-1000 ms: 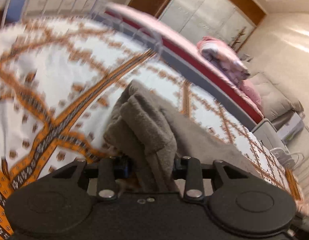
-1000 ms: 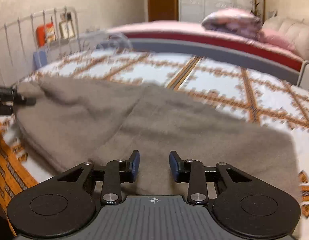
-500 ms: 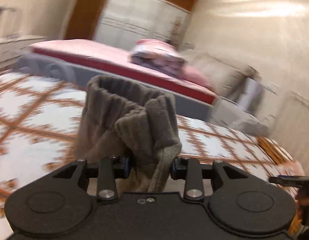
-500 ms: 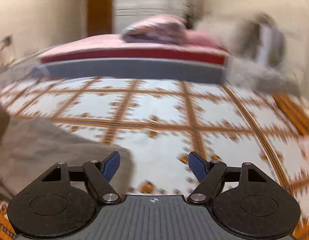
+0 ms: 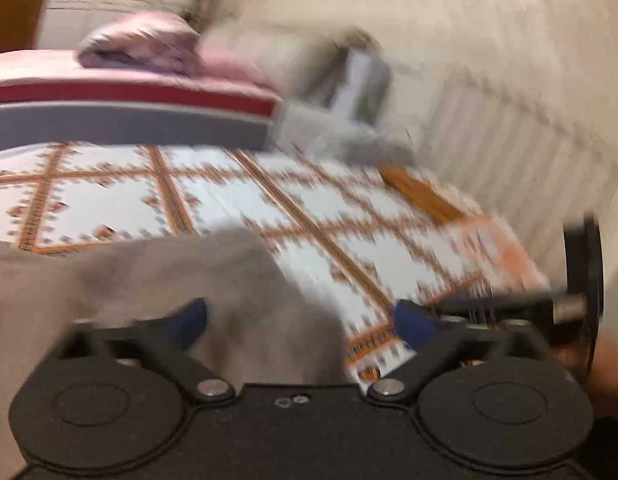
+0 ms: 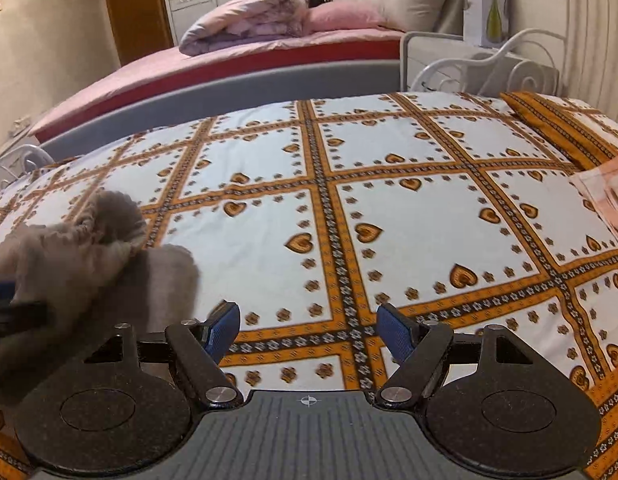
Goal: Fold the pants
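Observation:
The grey fleece pants (image 5: pixel 157 280) lie bunched on the white bedspread with orange bands (image 5: pixel 349 236), low and left in the blurred left wrist view. My left gripper (image 5: pixel 301 322) hangs over their right edge. Its jaws are opening, and the fabric sits loose between them with neither pad pressing on it. In the right wrist view the pants (image 6: pixel 89 248) form a heap at the far left, to the left of my right gripper (image 6: pixel 309 330). That gripper is open over bare bedspread (image 6: pixel 409 220), with nothing between its fingers.
Behind the bedspread stands a second bed with a pink sheet and a rolled quilt (image 6: pixel 245 20). White metal railing (image 6: pixel 489 68) and a white box (image 6: pixel 487 4) are at the back right. An orange pillow (image 6: pixel 557 128) and a pinkish cloth (image 6: pixel 605 200) lie at the right.
My left gripper swung right carrying the bunched pants, then its jaws spread and released the fabric. My right gripper opened wider and moved right, off the pants onto bare bedspread.

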Demonstrator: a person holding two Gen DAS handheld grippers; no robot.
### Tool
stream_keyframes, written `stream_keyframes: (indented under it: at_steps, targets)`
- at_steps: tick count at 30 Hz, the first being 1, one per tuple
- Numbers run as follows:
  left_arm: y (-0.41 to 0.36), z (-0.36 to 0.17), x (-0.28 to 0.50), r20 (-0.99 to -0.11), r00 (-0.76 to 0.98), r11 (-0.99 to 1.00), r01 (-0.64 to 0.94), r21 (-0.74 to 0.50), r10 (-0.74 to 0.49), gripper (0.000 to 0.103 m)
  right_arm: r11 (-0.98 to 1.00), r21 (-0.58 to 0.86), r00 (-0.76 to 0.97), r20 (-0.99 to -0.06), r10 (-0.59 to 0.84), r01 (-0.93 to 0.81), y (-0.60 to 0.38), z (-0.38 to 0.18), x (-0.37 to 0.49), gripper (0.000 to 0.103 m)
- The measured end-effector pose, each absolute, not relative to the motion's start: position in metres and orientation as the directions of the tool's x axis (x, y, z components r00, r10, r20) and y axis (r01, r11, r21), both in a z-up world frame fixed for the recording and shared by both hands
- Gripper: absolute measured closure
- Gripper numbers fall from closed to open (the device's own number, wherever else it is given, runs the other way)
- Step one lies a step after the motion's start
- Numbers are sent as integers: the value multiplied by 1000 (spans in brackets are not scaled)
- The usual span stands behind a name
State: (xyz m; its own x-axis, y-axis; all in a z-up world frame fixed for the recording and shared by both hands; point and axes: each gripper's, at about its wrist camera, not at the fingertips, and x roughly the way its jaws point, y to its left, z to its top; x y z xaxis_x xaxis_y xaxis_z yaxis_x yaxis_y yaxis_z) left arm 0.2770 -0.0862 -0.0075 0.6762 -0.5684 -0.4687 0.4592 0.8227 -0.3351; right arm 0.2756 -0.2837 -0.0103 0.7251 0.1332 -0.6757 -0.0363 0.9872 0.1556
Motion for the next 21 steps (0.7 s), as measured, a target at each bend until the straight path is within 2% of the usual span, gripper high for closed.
stream_keyframes:
  at_steps: [4, 6, 12, 16, 21]
  targets:
    - [-50, -8, 287, -490, 716, 859, 330, -391, -498, 24, 986, 164, 728, -671, 141, -40, -281, -9, 274, 28]
    - [-25, -3, 290, -496, 753, 885, 249, -394, -433, 24, 980, 193, 733, -658, 171, -56, -278, -7, 275, 28]
    - [56, -2, 284, -562, 783, 922, 41, -385, -269, 24, 906, 365, 693, -597, 404, -213, -252, 1, 267, 28]
    - [93, -2, 282, -594, 777, 935, -20, -355, -209, 24, 870, 423, 660, -582, 475, -254, -231, 3, 275, 28]
    - [118, 1, 272, -602, 781, 951, -34, -308, -167, 23, 815, 537, 601, -584, 545, -217, -213, -5, 294, 28]
